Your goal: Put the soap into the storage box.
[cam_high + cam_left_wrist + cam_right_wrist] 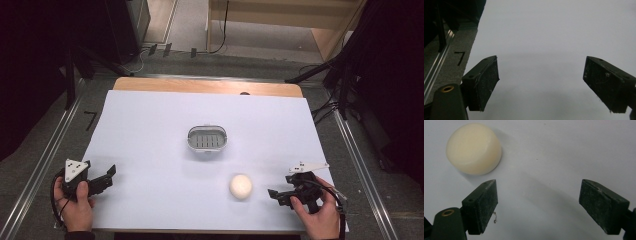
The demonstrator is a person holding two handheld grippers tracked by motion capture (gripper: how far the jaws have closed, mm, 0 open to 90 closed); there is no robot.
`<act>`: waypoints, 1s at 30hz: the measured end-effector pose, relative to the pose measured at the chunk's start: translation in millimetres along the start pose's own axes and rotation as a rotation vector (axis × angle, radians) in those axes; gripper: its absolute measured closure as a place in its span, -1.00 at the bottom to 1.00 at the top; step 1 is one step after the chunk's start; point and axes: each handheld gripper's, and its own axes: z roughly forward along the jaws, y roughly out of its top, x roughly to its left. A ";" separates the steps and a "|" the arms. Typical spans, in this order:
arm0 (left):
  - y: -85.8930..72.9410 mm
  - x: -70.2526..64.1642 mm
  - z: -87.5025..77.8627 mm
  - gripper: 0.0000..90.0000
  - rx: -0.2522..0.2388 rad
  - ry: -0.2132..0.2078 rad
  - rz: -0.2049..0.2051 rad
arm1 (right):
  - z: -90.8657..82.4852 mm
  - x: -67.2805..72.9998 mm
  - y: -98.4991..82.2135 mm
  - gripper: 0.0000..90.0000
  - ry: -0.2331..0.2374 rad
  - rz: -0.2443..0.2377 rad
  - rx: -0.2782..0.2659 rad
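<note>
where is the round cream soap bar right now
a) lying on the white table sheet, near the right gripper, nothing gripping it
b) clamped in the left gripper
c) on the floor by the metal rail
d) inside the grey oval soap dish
a: the round cream-coloured soap bar lies on the white table sheet, apart from the grey oval slotted soap dish, and the right gripper stands open beside it, its jaws off the bar.

1 round soap (241, 186), 1 soap dish (207, 139), 2 hand-held grippers (106, 178)
</note>
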 end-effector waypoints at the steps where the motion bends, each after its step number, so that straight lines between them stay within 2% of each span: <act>1: 0.0 0.0 0.0 -0.68 0.000 0.000 0.000 | 0.8 0.5 0.3 -0.64 0.001 -0.005 0.003; 10: 0.0 0.0 0.0 -0.68 0.000 -0.001 0.000 | 6.3 6.3 1.9 -0.68 0.018 -0.013 0.011; 30: 0.0 0.0 0.3 -0.68 -0.001 -0.002 -0.001 | 17.2 23.9 8.4 -0.69 0.025 -0.038 0.019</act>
